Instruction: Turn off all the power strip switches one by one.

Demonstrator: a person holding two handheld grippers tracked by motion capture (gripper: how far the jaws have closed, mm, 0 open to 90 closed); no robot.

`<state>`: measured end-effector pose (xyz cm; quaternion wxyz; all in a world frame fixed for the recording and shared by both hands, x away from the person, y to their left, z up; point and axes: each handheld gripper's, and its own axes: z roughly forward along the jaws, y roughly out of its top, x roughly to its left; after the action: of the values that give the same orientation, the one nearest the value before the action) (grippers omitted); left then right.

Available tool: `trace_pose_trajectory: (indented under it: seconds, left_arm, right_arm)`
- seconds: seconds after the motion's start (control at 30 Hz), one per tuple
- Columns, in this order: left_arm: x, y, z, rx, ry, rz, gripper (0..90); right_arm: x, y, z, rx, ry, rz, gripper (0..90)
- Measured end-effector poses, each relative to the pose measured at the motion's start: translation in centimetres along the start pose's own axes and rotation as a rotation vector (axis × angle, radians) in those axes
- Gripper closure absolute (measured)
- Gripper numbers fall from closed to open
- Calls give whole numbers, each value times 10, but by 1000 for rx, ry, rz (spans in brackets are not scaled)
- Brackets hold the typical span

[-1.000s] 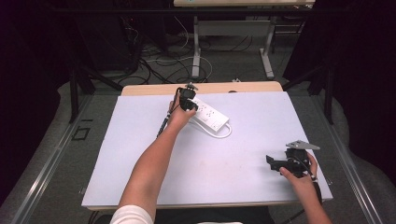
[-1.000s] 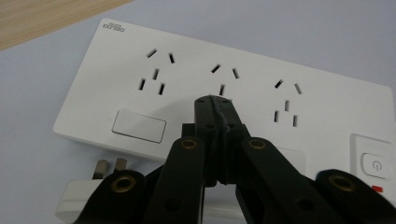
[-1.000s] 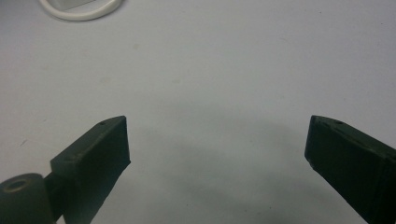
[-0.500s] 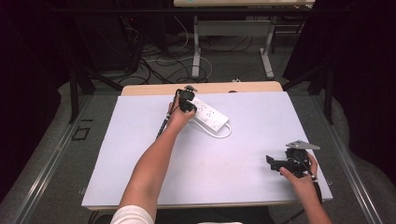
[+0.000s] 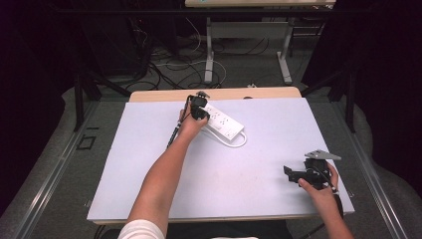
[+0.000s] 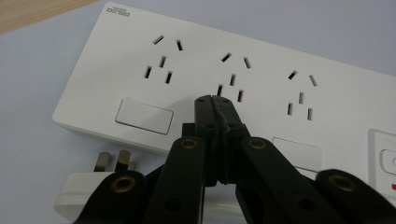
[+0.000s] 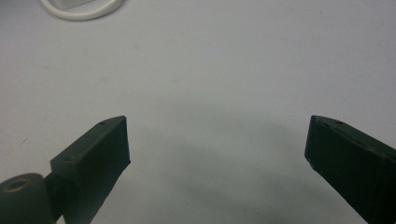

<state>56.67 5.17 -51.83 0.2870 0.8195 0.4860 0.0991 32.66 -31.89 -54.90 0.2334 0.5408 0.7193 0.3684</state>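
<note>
Left tool closed over power strip; plug beside

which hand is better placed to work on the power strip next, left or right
Probably the left. The left gripper hangs right over the power strip, its fingers closed together above the middle sockets, with the plug beside it. The right gripper sits open at the table's near right corner, well away.

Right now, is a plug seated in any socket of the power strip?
No: the power strip shows three empty sockets, and a plug lies beside it.
</note>
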Motion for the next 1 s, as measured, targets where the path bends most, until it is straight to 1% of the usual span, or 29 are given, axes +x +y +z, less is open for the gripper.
trace_pose_trajectory:
  seconds: [0.03, 0.07, 0.1, 0.17, 0.2, 0.23, 0.37, 0.67, 0.7, 0.77, 0.93, 1.0]
  left_arm:
    - [1, 0, 0, 3, 3, 19, 900]
    - [1, 0, 1, 6, 14, 20, 900]
    - [2, -1, 1, -1, 26, 27, 900]
    - [4, -2, 0, -5, 8, -1, 900]
    - [6, -3, 0, -12, 1, 2, 900]
    - [6, -3, 0, -14, -5, -11, 900]
    - [6, -3, 0, -11, 2, 4, 900]
    - [6, -3, 0, -8, 2, 12, 900]
    - [4, -3, 0, -12, 2, -4, 900]
    - [5, -2, 0, -8, 9, 21, 900]
    - [6, -2, 1, -7, 7, 22, 900]
    - [6, -2, 1, -12, 12, 35, 900]
  right_arm:
    - [0, 0, 0, 1, -2, 1, 58]
    - [0, 0, 0, 1, -1, -1, 58]
    - [0, 0, 0, 0, 0, -3, 59]
    - [0, 0, 0, -1, 0, -5, 58]
    - [0, 0, -1, -1, 0, -6, 58]
    - [0, 0, -1, -1, 1, -4, 58]
    - [0, 0, 0, 1, -1, 2, 58]
    - [1, 0, 0, 2, 0, -1, 58]
    - [1, 0, 0, 0, -2, -2, 58]
    - [0, 0, 0, -1, -1, -2, 58]
    - [1, 1, 0, 1, -2, -3, 59]
    - [1, 1, 0, 0, -1, -2, 58]
